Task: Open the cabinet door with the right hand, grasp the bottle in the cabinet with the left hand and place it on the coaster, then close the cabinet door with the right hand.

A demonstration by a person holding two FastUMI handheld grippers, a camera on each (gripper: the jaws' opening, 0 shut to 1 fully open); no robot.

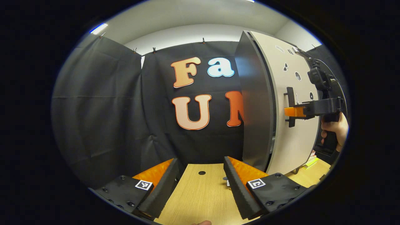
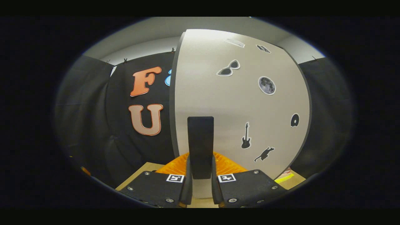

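One cabinet [image 1: 259, 103] stands on a wooden surface [image 1: 200, 193], with its pale door [image 2: 218, 100] facing the right gripper. In the right gripper view, the right gripper [image 2: 200, 184] is clenched on the single dark handle [image 2: 200, 143] of that door: the upright bar sits between the two fingers, and both press against its sides. Six small stickers show on the door in this view: sunglasses [image 2: 228, 68], a moon [image 2: 267, 85], a guitar [image 2: 246, 136], a cat-like shape [image 2: 264, 153], a rounded dark shape near the right edge [image 2: 294, 120], and one more near the top [image 2: 263, 48]. A seventh, pale mark lies at the top, too faint to make out.

In the left gripper view, the left gripper [image 1: 200, 184] is released, its two fingers spread wide apart with bare wood between them and nothing held. One small dark hole [image 1: 202, 172] shows in the surface just ahead of it. Farther right in this view the right gripper [image 1: 295, 111] reaches the handle [image 1: 290, 106] from the side, held by one hand [image 1: 336, 128]. The cabinet's dark side panel faces this camera.

The bottle and the coaster cannot be made out. Whether the door is ajar or flush cannot be told.
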